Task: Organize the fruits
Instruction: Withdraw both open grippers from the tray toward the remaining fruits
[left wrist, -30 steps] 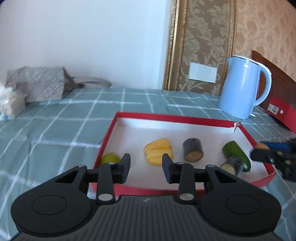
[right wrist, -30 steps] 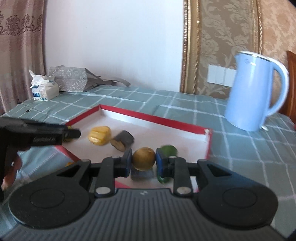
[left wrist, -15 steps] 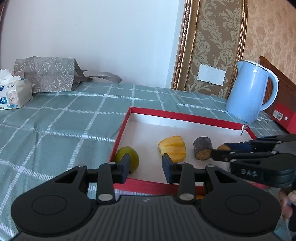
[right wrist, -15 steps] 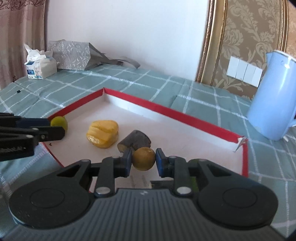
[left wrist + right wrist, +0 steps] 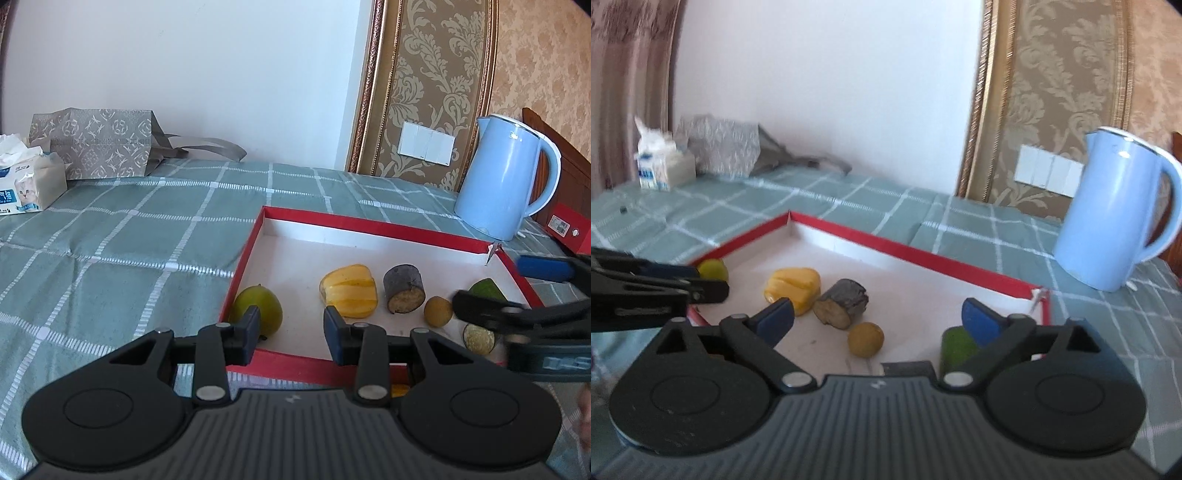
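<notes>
Our left gripper [image 5: 291, 332] and right gripper [image 5: 879, 321] match: black plastic linkage arms with silver pivot screws, blue pads on the fingertips [image 5: 777, 317], round black hubs either side, and a ribbed grey housing behind the tongs with a small embossed logo.

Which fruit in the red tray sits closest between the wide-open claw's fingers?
The small round yellow-brown fruit, lying free on the tray floor between the right claw's spread fingers. The yellow chunk and dark stub lie farther back.

Right claw [image 5: 877, 317] has just been opening, nothing between its jaws; left claw [image 5: 291, 328] shut, empty.
</notes>
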